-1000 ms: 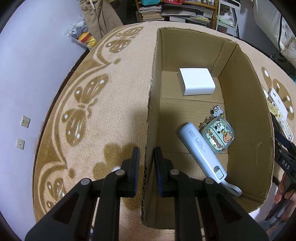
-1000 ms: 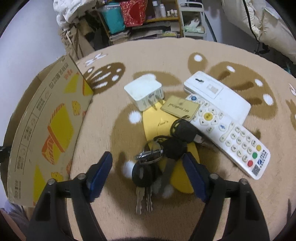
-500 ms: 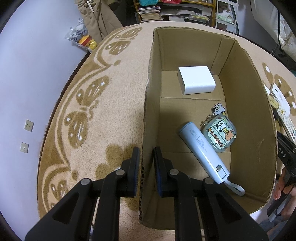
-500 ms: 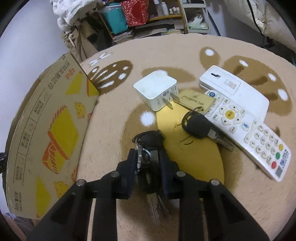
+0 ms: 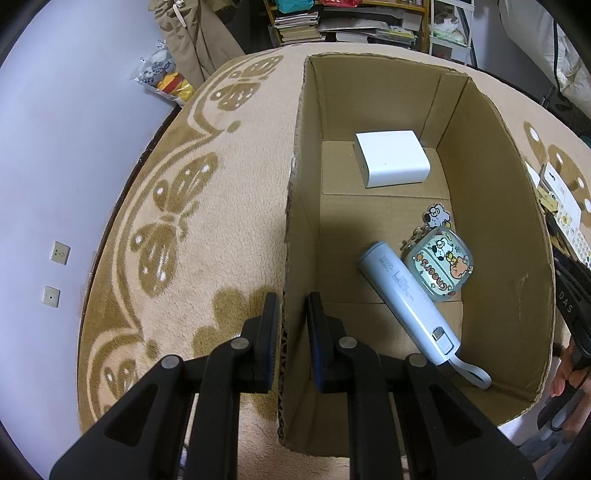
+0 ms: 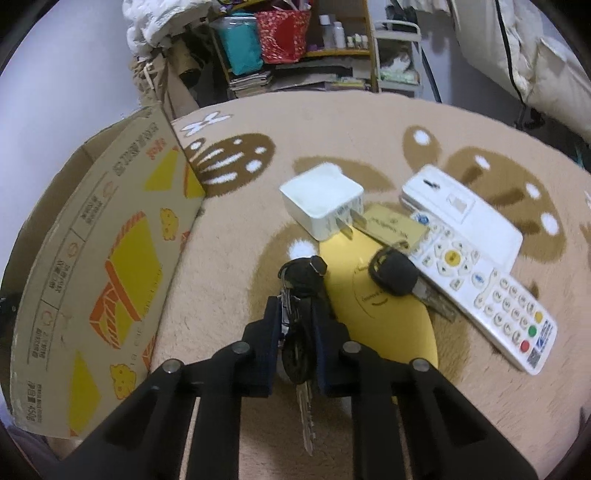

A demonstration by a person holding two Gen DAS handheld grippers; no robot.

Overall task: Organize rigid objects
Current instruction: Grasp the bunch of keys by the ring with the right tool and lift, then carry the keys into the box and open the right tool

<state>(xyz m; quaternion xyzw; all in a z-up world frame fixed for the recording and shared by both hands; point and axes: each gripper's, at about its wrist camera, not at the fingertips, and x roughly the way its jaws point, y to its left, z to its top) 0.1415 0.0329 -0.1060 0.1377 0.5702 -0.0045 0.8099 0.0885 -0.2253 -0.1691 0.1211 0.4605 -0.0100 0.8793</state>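
Observation:
My left gripper [image 5: 291, 306] is shut on the left wall of the cardboard box [image 5: 291, 206]. Inside the box lie a white charger block [image 5: 391, 158], a pale blue power bank [image 5: 406, 295] and a cartoon-print case with a keychain [image 5: 439, 264]. My right gripper [image 6: 297, 314] is shut on a bunch of black-headed keys [image 6: 303, 277], lifted just above the rug. On the rug beside it lie a white plug adapter [image 6: 321, 201], a gold card [image 6: 395, 225], a black car key [image 6: 395, 271], a white remote [image 6: 487, 295], a white flat device [image 6: 461, 214] and a yellow oval card [image 6: 376, 302].
The box's printed outer wall [image 6: 99, 266] stands left of the right gripper. A beige patterned rug [image 5: 207, 206] covers the floor. A lilac wall [image 5: 55, 147] is at left, shelves with books [image 5: 351, 22] at the back. A person's hand [image 5: 565, 373] holds the other gripper at right.
My right gripper closed on the bunch of keys and has raised them off the rug, drawing them away from the black car key. The left gripper stays clamped on the box wall.

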